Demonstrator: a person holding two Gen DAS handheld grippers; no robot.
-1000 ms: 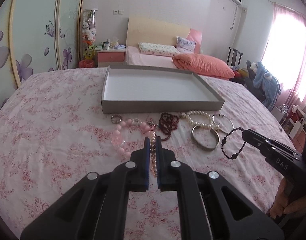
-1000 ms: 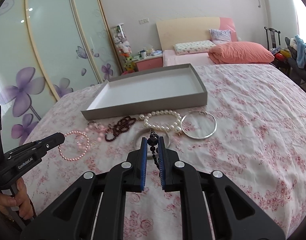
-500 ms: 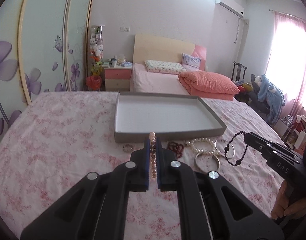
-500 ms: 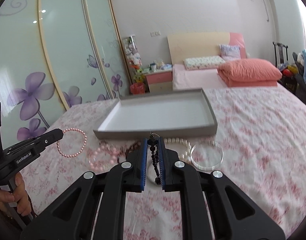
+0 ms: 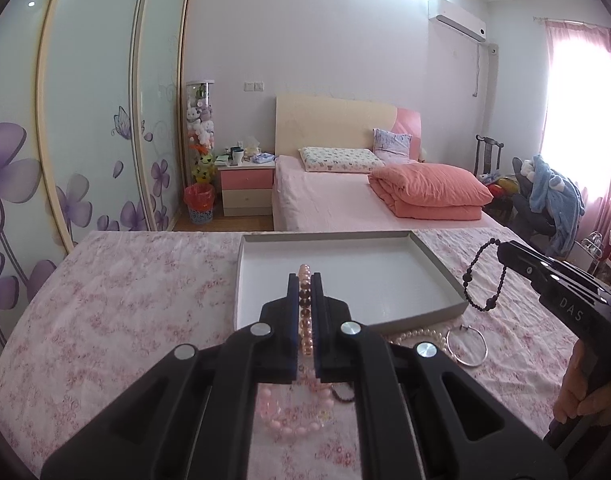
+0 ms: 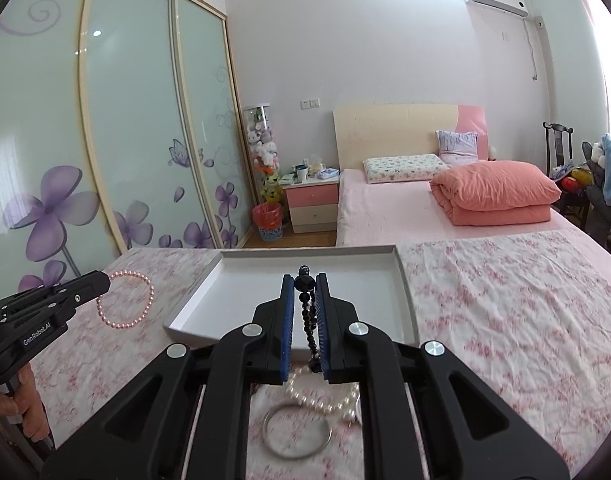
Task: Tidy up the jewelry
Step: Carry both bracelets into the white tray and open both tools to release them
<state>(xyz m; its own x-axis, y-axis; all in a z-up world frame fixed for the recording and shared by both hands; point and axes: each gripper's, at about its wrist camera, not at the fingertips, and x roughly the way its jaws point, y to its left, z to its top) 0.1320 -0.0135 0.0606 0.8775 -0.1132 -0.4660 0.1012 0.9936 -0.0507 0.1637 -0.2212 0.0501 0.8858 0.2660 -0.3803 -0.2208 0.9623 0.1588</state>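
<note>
My left gripper point(image 5: 305, 280) is shut on a pink pearl bracelet point(image 5: 305, 304), held up over the near edge of the shallow grey tray point(image 5: 441, 268); the bracelet hangs as a loop in the right wrist view point(image 6: 125, 300). My right gripper point(image 6: 304, 282) is shut on a black bead bracelet point(image 6: 307, 320), which also hangs at the right of the left wrist view point(image 5: 485, 276). The tray point(image 6: 405, 280) holds nothing inside.
On the floral sheet in front of the tray lie a chunky pink bead bracelet point(image 5: 293, 420), a white pearl bracelet point(image 6: 325, 396), a silver bangle point(image 6: 297, 432), a thin hoop point(image 5: 465, 346) and a dark red bead string point(image 5: 343, 394).
Both grippers have risen from the sheet with their bracelets and moved forward toward the tray. The remaining jewelry now lies below and behind the fingertips.
</note>
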